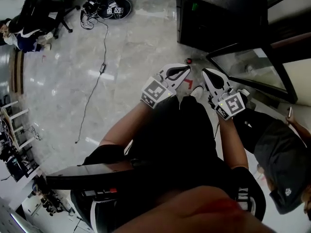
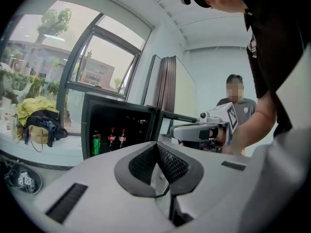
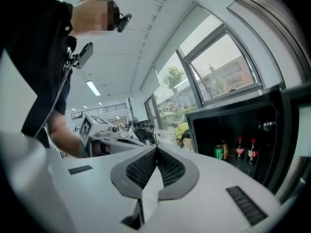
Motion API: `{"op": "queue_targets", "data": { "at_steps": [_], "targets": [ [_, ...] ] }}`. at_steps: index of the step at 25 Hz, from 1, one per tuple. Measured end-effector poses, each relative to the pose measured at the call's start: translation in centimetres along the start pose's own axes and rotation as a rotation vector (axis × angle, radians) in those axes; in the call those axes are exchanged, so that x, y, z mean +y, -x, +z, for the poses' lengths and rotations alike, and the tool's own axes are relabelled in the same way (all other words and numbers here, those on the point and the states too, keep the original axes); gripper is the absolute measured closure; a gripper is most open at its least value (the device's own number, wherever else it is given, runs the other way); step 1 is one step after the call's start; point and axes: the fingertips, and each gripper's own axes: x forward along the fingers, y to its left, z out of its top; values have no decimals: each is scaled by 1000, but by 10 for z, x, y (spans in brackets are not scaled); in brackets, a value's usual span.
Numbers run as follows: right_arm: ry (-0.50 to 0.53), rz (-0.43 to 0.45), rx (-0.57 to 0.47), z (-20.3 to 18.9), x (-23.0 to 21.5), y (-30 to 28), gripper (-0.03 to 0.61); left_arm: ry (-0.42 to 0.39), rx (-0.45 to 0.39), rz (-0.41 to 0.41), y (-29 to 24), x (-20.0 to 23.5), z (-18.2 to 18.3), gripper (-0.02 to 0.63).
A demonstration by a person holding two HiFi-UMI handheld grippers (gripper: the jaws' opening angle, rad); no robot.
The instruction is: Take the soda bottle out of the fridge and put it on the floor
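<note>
Two soda bottles [image 2: 117,138] with red caps and red labels stand upright inside the open black fridge [image 2: 90,125], next to a green can [image 2: 96,143]. The right gripper view shows the same bottles [image 3: 246,150] deep in the fridge [image 3: 272,130]. My left gripper [image 2: 156,145] is shut with nothing between its pads, well short of the fridge. My right gripper [image 3: 156,149] is also shut and empty. In the head view both grippers, left [image 1: 187,70] and right [image 1: 204,72], are held side by side above the floor, pointing toward the fridge [image 1: 218,13].
The fridge's glass door [image 1: 250,67] stands open at the right. A person in a dark cap [image 1: 282,169] crouches at the right. A cable [image 1: 99,57] runs over the marble floor. A small red thing [image 1: 188,60] lies near the fridge base.
</note>
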Motion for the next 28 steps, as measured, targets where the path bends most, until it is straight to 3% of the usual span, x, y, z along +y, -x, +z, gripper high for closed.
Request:
{"op": "queue_targets", "data": {
  "at_steps": [5, 12, 18, 28],
  "targets": [
    [62, 5, -32, 58, 12, 20, 566, 19, -45, -32, 9, -14, 48, 609],
    [107, 11, -87, 110, 30, 31, 568, -74, -118, -45, 23, -31, 105, 609],
    [179, 11, -105, 151, 42, 27, 566, -70, -170, -49, 36, -37, 145, 609],
    [178, -10, -111, 167, 43, 23, 568, -112, -190, -72, 36, -43, 175, 609]
  ]
}}
